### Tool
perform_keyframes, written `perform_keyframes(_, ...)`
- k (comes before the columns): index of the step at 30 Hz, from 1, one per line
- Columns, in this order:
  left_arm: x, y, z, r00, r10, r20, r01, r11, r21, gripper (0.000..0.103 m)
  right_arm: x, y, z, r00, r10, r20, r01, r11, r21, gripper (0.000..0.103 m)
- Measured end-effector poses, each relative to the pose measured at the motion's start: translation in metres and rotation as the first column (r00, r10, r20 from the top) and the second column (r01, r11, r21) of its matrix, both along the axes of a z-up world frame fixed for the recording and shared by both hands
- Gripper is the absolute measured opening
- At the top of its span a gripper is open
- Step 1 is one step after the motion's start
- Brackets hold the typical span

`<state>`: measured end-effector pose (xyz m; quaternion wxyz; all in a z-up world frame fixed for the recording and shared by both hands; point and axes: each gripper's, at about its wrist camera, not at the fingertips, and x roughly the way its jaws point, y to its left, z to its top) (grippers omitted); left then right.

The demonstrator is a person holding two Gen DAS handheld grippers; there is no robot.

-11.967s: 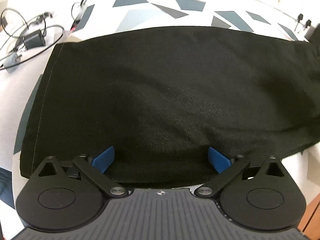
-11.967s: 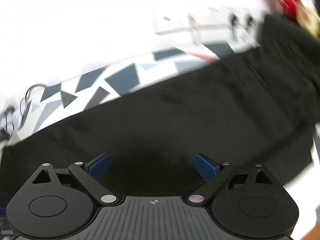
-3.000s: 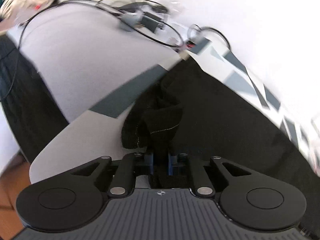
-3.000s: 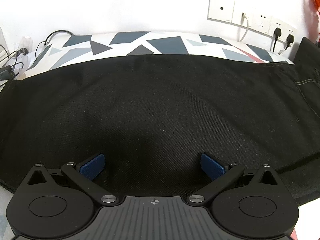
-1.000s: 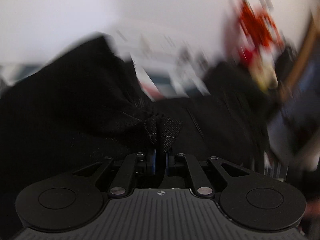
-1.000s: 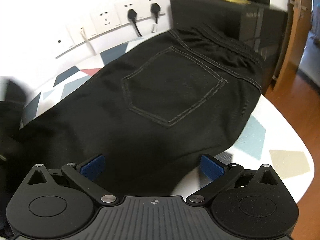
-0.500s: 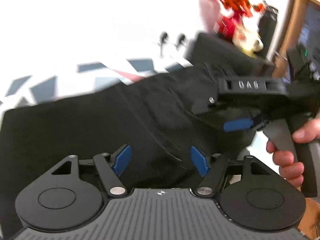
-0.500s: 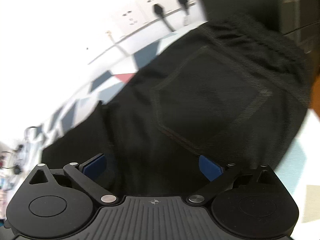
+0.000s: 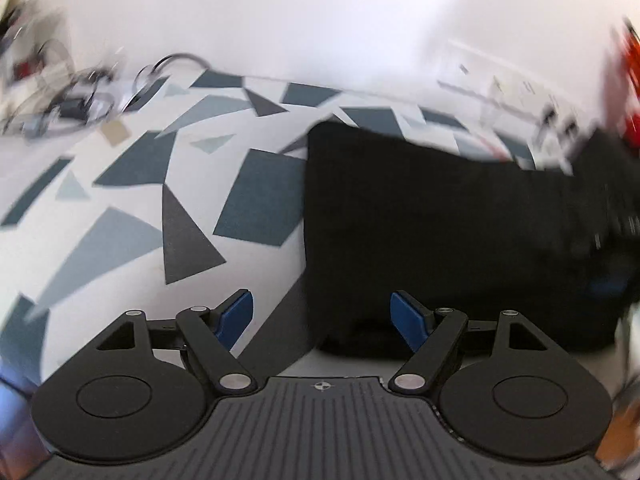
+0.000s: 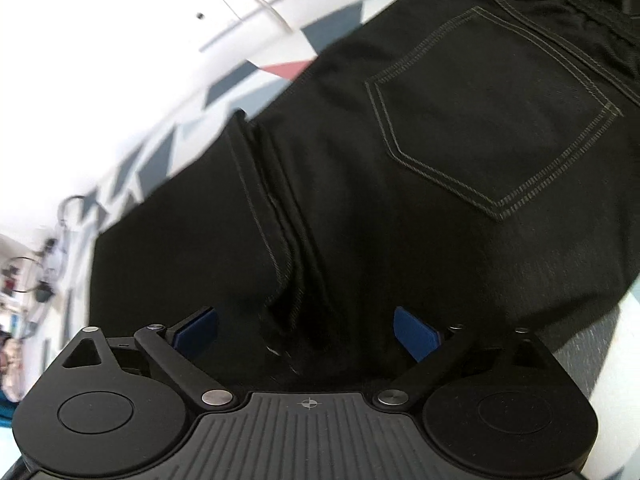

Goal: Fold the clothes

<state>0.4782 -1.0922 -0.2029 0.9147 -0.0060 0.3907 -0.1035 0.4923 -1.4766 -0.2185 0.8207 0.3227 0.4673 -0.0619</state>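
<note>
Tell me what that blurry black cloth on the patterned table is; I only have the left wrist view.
Observer: They're black denim trousers; the right wrist view shows a stitched back pocket.
Operator: Is a leg folded over?
Observer: Yes, a stitched leg hem lies across the seat beside that pocket.
Operator: Right gripper holding it?
Observer: No. The right gripper is open; its jaws have just been closing, the hem's end between them, not pinched.

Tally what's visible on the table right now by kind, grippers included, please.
Black trousers: 1
Grippers: 2, the left gripper and the right gripper, both open
Tangle of cables: 1, too blurred to count singly
Total: 4
</note>
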Motion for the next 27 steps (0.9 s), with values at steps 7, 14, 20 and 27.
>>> perform_keyframes(7,0.003,-0.007,-0.024,0.997,-0.064,-0.036,0.066,0.997,0.051,0.074,-0.005,0.014,0.003,0.996,-0.081,-0.047,0.078,0.995,-0.060,0.076)
perform_keyframes(14,0.006,0.001,-0.026,0.999,-0.035,-0.009,0.035,0.999,-0.028,0.074,-0.018,0.021,0.003,0.988,-0.136,-0.072,0.132,0.989,-0.060,0.078)
perform_keyframes(20,0.012,-0.009,-0.037,0.998,-0.052,0.027,0.050,0.995,0.092,0.048,-0.014,0.029,0.000,0.984,-0.167,-0.064,0.171,0.984,0.058,0.063)
perform_keyframes(27,0.010,-0.014,-0.036,0.993,-0.081,0.084,0.065,0.982,0.177,0.026,-0.017,0.031,-0.013,0.970,-0.230,-0.072,0.239,0.961,0.140,0.014)
